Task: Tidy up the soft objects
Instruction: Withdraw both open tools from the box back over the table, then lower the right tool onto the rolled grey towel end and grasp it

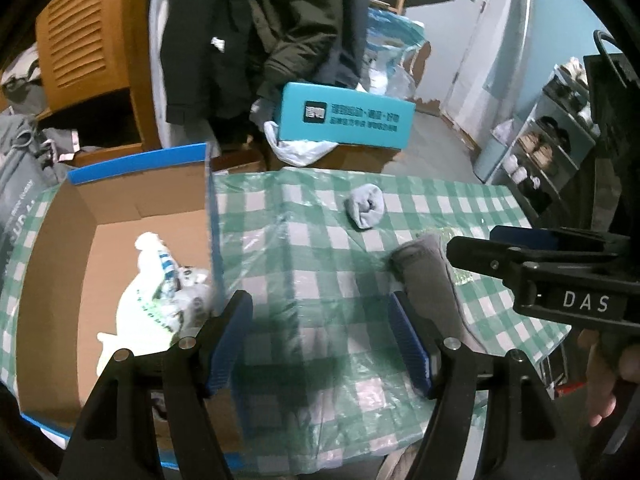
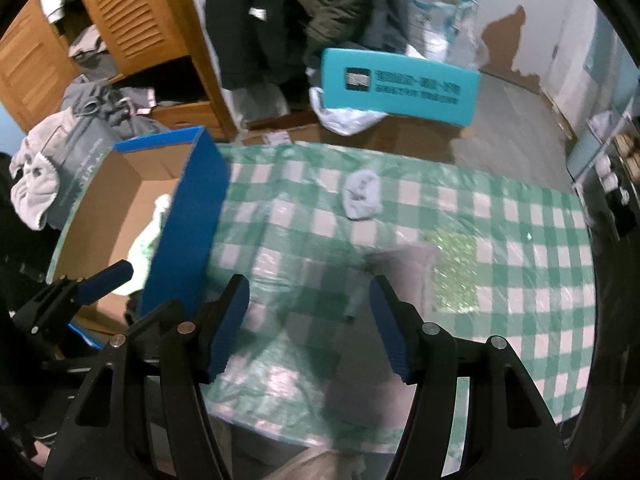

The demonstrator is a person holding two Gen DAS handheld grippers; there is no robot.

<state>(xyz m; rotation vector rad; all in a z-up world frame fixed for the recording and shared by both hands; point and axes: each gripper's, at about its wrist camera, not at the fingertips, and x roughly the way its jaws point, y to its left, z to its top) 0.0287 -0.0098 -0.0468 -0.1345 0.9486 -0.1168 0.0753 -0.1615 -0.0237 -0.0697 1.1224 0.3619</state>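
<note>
Socks: one rolled pale grey pair [image 1: 365,205] lies near the far edge of the tabletop [image 1: 472,200], on the green-and-white checked plastic cover. A darker grey sock [image 1: 430,280] lies flat toward the near right part of the tabletop, just beside the right finger of the left gripper [image 1: 320,340]. White patterned socks [image 1: 160,292] sit bunched inside the open cardboard box [image 1: 60,272] with blue outer walls, at the left edge of the tabletop.

Left gripper: fingers apart, nothing between them, only checked cover below. Right gripper [image 2: 308,328]: fingers apart too, empty; the dark grey sock shows blurred beyond its right finger. Right gripper enters the left wrist view from the right, held in a hand [image 1: 608,376].

Teal box [image 1: 344,120] stands beyond the far edge, off the tabletop.
</note>
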